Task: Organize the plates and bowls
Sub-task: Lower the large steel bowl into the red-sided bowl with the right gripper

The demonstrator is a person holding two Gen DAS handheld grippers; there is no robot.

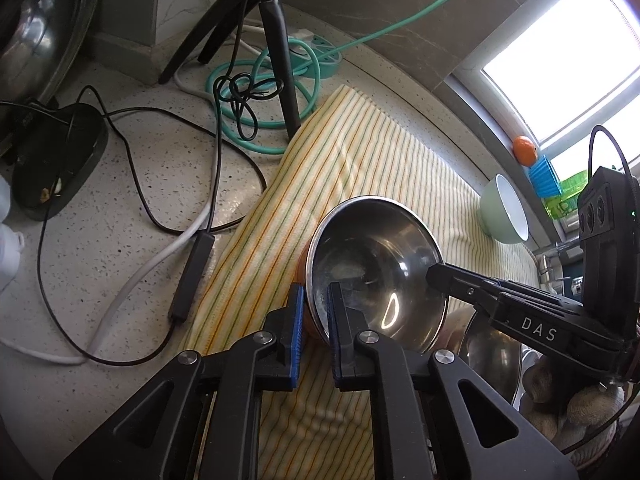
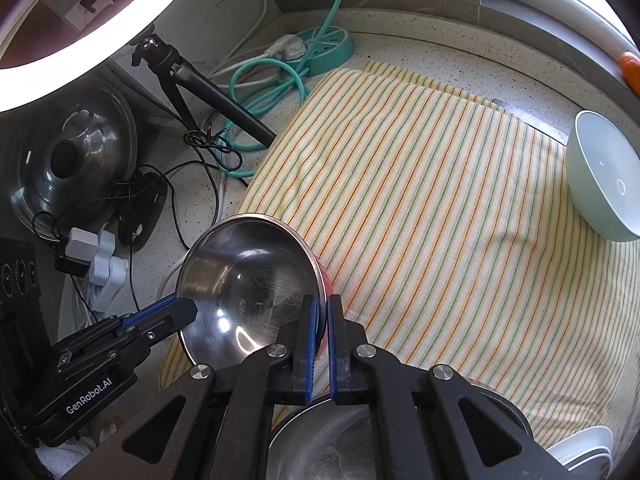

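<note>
A steel bowl (image 1: 376,264) with an orange outside is tilted over the striped cloth (image 1: 360,152). My left gripper (image 1: 316,296) is shut on its near-left rim, one blue pad inside and one outside. My right gripper (image 1: 434,274) reaches in from the right and clamps the opposite rim. In the right wrist view the same steel bowl (image 2: 248,276) sits left of centre, with my right gripper (image 2: 323,308) shut on its right rim and my left gripper (image 2: 180,306) on its left edge. A mint-green bowl (image 2: 600,184) stands on the cloth's far right.
Another steel bowl (image 2: 320,440) lies under my right gripper, with white plates (image 2: 584,448) beside it. A tripod (image 1: 280,40), tangled cables (image 1: 236,92) and a teal power strip (image 2: 324,44) crowd the speckled counter at the left. A pot lid (image 2: 68,164) leans at the far left.
</note>
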